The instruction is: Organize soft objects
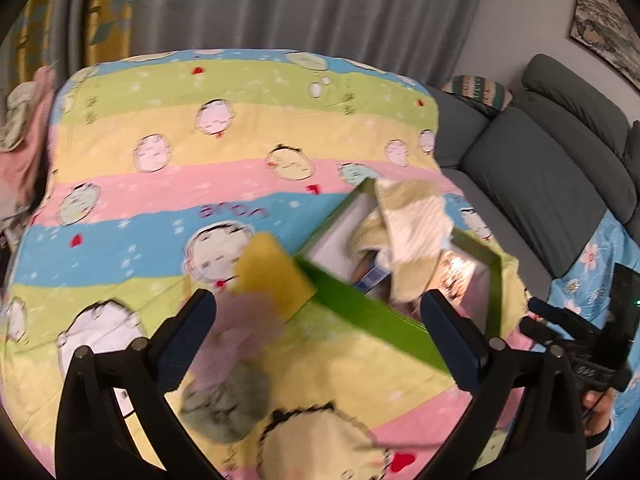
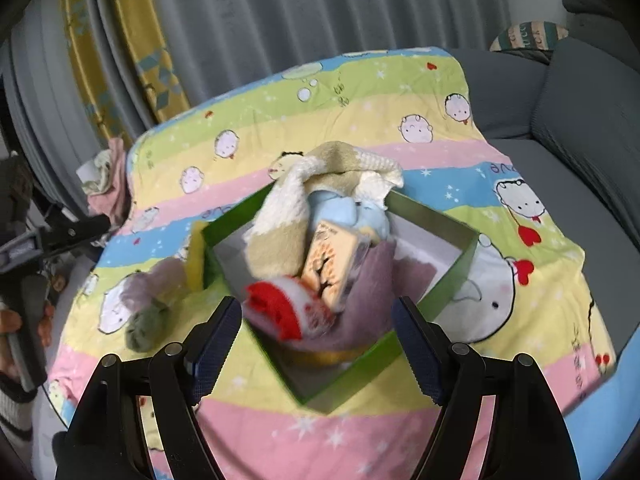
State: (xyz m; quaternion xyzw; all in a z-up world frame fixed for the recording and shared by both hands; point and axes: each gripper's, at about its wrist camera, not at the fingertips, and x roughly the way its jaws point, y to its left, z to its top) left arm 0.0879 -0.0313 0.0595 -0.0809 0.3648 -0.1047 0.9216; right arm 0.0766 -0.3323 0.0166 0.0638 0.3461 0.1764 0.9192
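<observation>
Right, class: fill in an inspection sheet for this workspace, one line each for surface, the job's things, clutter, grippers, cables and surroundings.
Surface: striped cartoon-print blanket spread over a grey sofa.
Job's things: green box on the blanket, holding a cream-and-beige cloth, blue cloth, purple cloth, red-and-white sock and a printed pack; a lilac-and-green sock and yellow piece lie outside the box.
Clutter: pink and pale cloths heaped at the blanket's far corner.
Grippers: left gripper open, nothing between its fingers; right gripper open above the box, holding nothing.
Cables: nothing seen.
Surroundings: grey curtain, framed picture, patterned cushion.
</observation>
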